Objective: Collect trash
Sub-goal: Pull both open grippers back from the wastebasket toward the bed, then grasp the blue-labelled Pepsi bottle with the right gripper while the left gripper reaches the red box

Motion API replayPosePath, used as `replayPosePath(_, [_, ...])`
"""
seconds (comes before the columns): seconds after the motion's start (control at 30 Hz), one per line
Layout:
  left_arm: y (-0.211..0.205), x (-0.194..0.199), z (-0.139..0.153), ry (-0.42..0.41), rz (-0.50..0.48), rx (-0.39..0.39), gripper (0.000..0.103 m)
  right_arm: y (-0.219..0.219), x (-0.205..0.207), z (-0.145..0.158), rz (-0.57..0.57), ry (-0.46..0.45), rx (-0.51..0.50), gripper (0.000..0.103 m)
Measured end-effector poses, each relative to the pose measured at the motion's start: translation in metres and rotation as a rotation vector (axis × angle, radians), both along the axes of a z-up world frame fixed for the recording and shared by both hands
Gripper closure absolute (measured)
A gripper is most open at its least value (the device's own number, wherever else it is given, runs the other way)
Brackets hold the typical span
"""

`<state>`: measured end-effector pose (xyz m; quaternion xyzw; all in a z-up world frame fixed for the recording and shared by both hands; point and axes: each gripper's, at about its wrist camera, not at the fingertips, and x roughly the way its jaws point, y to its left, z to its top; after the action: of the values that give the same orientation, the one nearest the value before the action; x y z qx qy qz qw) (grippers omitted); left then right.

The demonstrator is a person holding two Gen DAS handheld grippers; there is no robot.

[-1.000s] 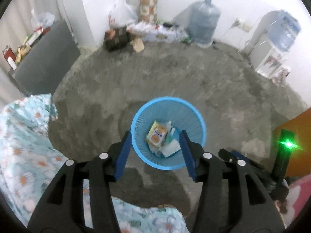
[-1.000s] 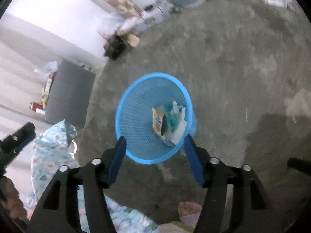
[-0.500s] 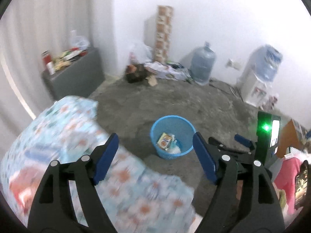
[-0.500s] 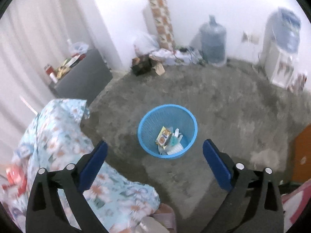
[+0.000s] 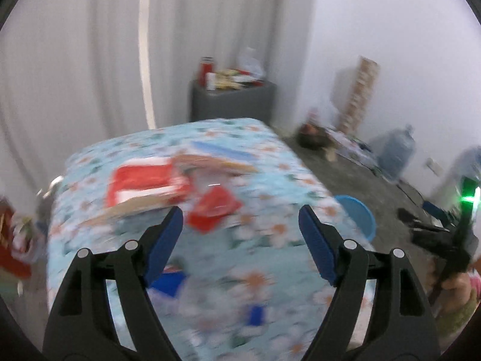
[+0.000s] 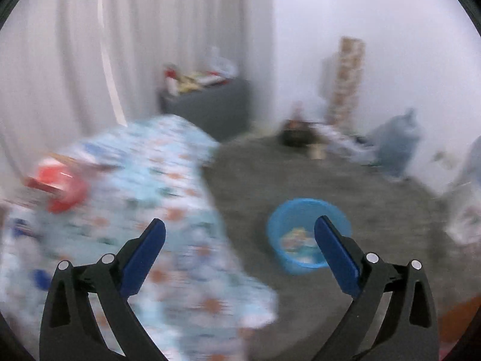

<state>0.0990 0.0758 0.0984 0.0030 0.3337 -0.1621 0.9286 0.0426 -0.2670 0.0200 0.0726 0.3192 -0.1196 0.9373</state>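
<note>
**Both grippers empty and wide apart, trash partly blurred**

The left gripper [image 5: 240, 222] has its jaws well apart, with nothing between them; they opened further a moment ago but not in the last half second; the same is true for the right gripper [image 6: 240, 236], which stands even wider and holds nothing. Ahead of the left gripper lies the flowered cloth [image 5: 270, 162], and on it, just beyond the left finger, a red and white packet [image 5: 144, 185] and a smaller red wrapper [image 5: 215, 210]; motion blur makes it impossible to read what they are. Under the left finger a blue item [image 5: 168, 281] is half hidden. To the right of the left gripper, the blue basket [image 5: 359, 215] is mostly covered by the cloth edge; in the right wrist view the basket [image 6: 300, 210] stands on the grey floor [image 6: 375, 198], behind the right finger, with blurred trash inside [image 6: 296, 239]. At the far right of the left view a hand [image 5: 457, 284] is cut off by the frame.
</note>
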Motion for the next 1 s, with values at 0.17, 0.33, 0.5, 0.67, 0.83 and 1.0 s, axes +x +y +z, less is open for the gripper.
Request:
replayPosePath(0.17, [0.066,-0.009,-0.007,-0.024,0.192,0.005,0.028,0.03,0.004,0.013,0.165,-0.052,0.092,0.007])
replayPosePath(0.33, [0.11,-0.01,-0.023,0.009,0.312,-0.019,0.028,0.078,0.029,0.009,0.491,0.036,0.299,0.007])
replayPosePath(0.5, [0.139,-0.012,-0.043,0.052,0.374,-0.063,0.028,0.157,0.062,-0.01,0.805,0.197,0.416,0.007])
replayPosePath(0.67, [0.154,-0.015,-0.06,0.079,0.395,-0.074,0.028,0.231,0.093,-0.034,0.963,0.342,0.357,0.014])
replayPosePath(0.83, [0.17,-0.013,-0.073,0.102,0.42,-0.075,0.028,0.265,0.13,-0.059,0.995,0.481,0.39,0.025])
replayPosePath(1.0, [0.185,-0.009,-0.083,0.12,0.434,-0.098,0.028,0.29,0.144,-0.082,1.018,0.604,0.399,0.034])
